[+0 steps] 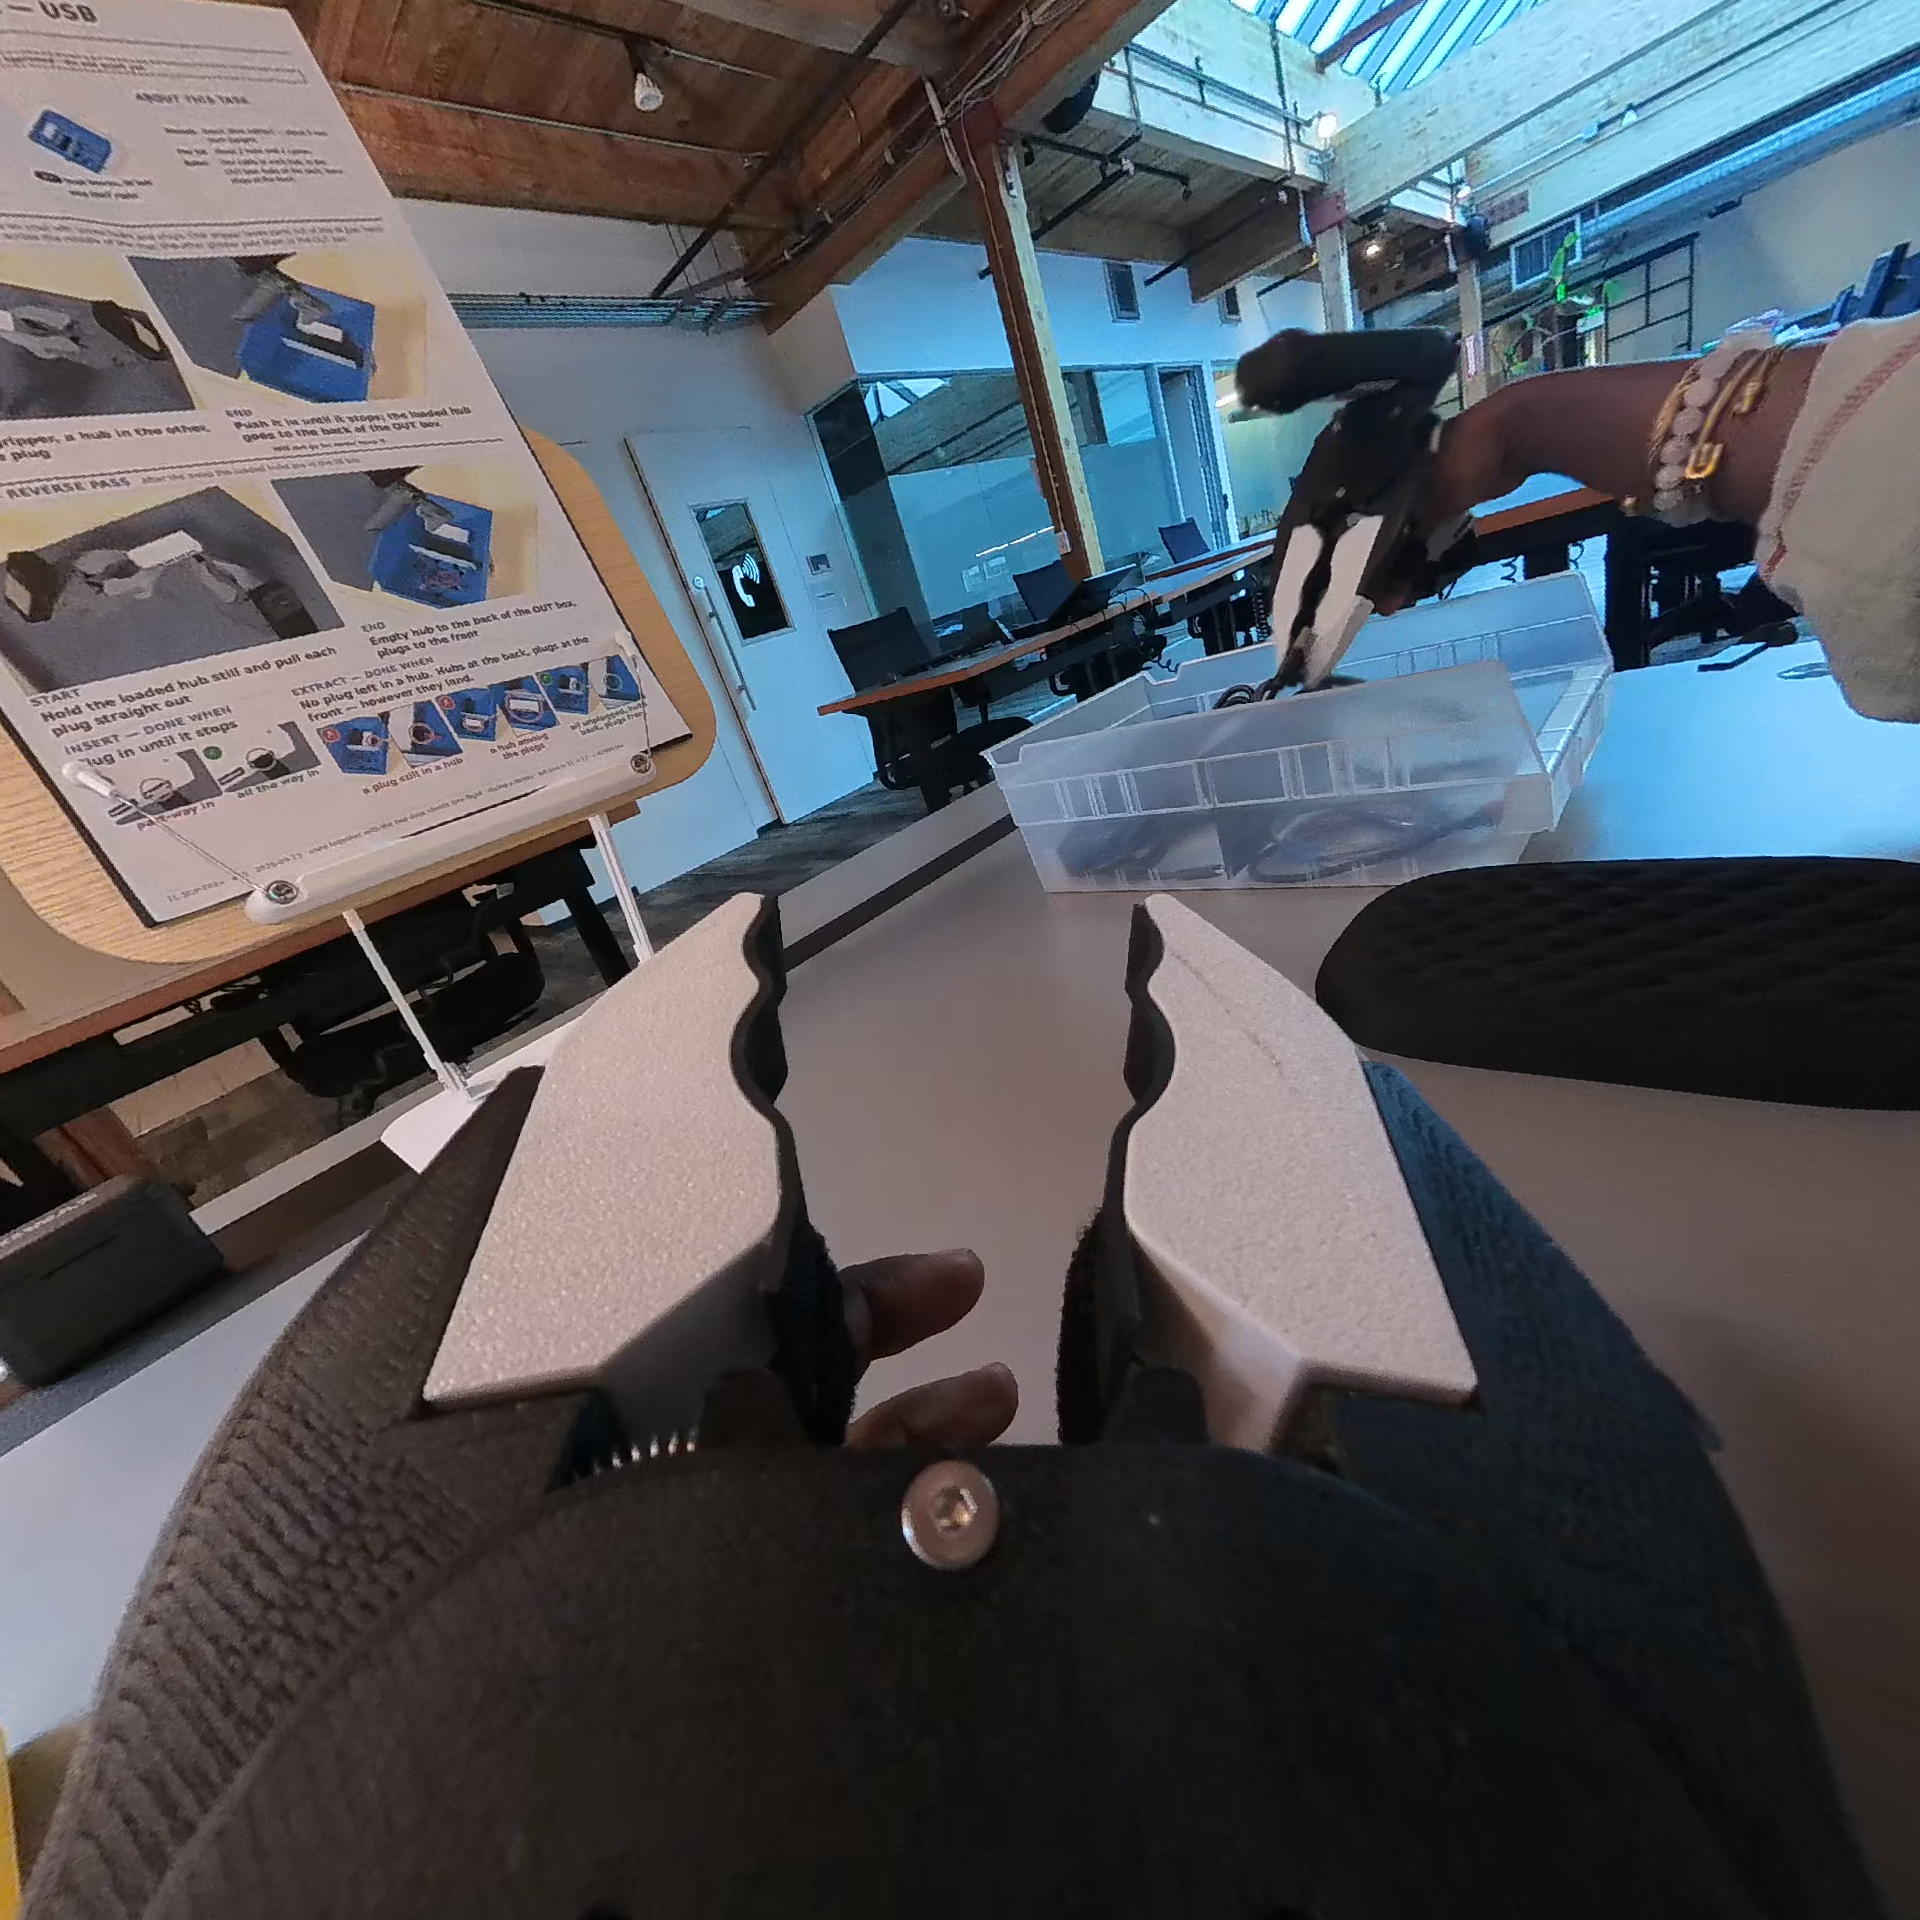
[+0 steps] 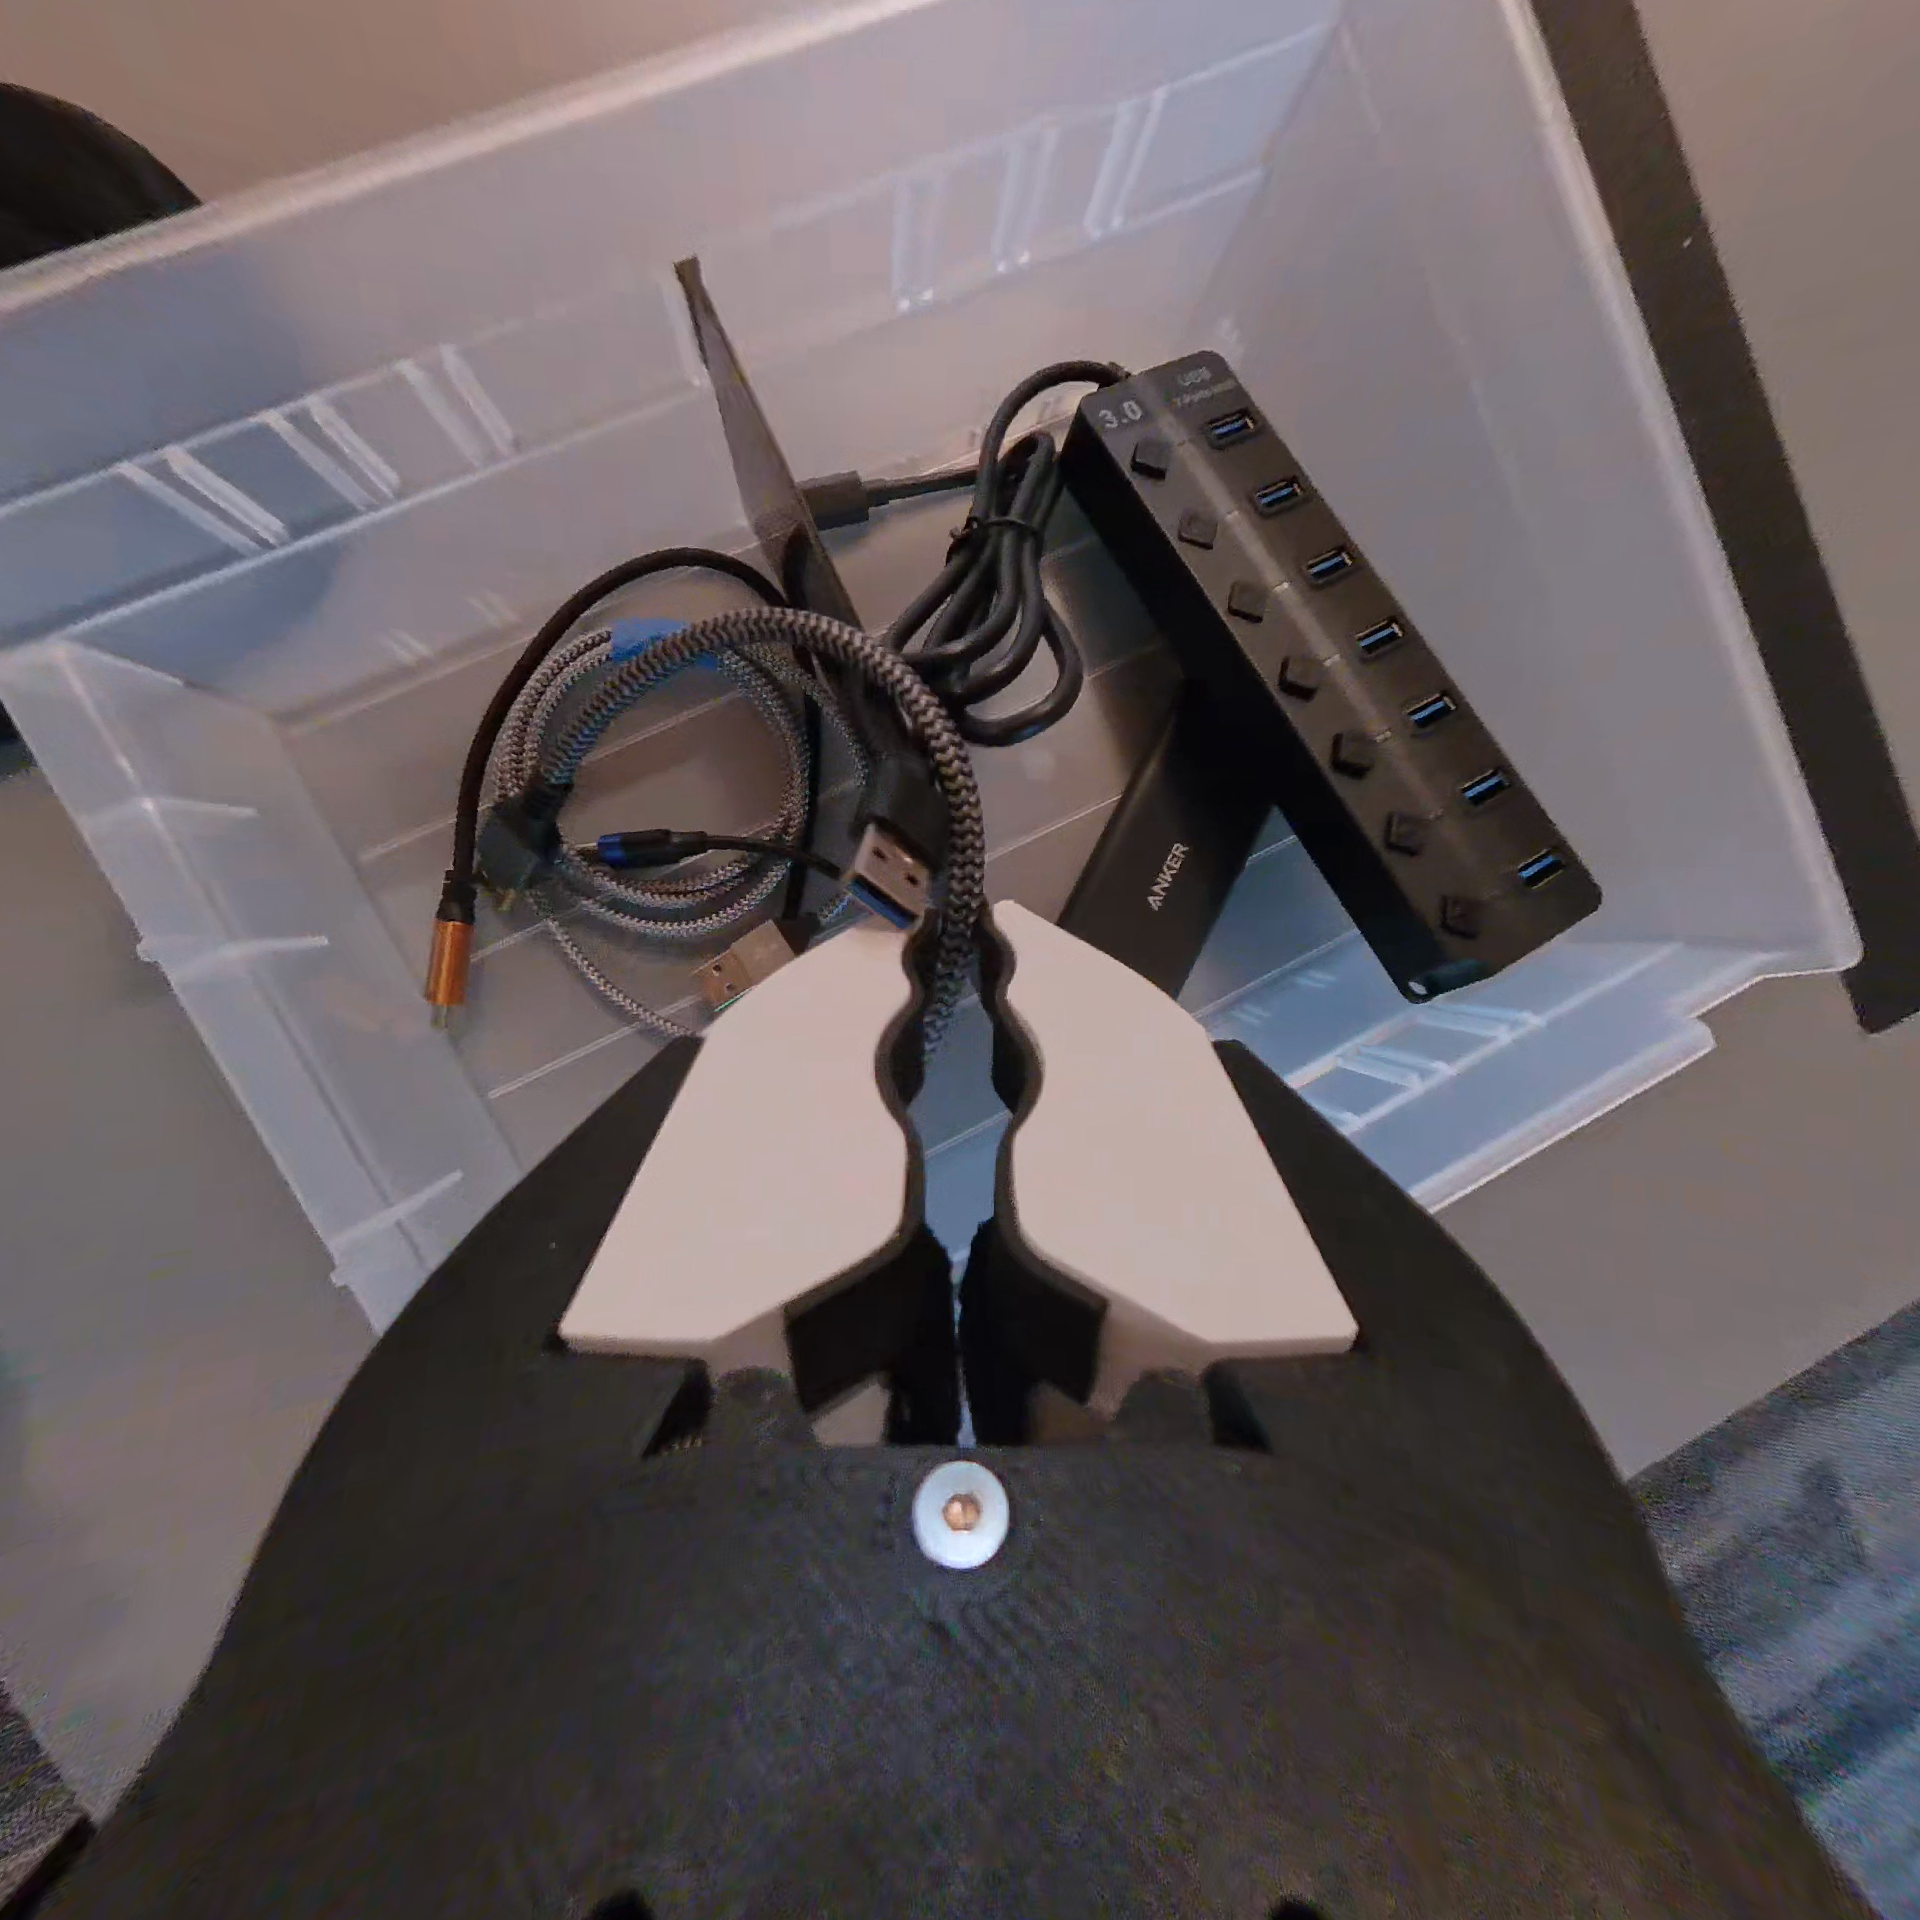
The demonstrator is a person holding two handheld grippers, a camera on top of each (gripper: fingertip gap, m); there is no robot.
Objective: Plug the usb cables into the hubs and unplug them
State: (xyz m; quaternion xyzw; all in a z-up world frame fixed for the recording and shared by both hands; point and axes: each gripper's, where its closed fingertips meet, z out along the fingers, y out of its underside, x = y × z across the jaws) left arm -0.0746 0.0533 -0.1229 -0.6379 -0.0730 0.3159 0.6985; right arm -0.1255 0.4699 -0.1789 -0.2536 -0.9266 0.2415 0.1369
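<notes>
My right gripper (image 2: 954,935) is shut on a grey braided USB cable (image 2: 951,790) inside a clear plastic bin (image 2: 208,790). The cable's USB-A plug (image 2: 888,868) hangs just left of the fingertips. Several other coiled cables (image 2: 623,769) lie in the bin. A long black hub (image 2: 1340,665) with several blue ports leans on a smaller black hub (image 2: 1174,831). My left gripper (image 1: 956,925) is open and empty above the grey table, well short of the bin (image 1: 1299,769). The right gripper (image 1: 1314,644) shows there reaching into the bin.
An instruction sheet on a wooden stand (image 1: 291,468) stands at the left. A black mesh pad (image 1: 1642,977) lies on the table right of my left gripper. A dark divider (image 2: 769,468) stands in the bin. A black mat edge (image 2: 1766,520) runs right of the bin. One gripper's finger ends stand about 45 cm off the other's. To the smaller black hub (image 2: 1174,831): right tips about 10 cm, left tips about 45 cm.
</notes>
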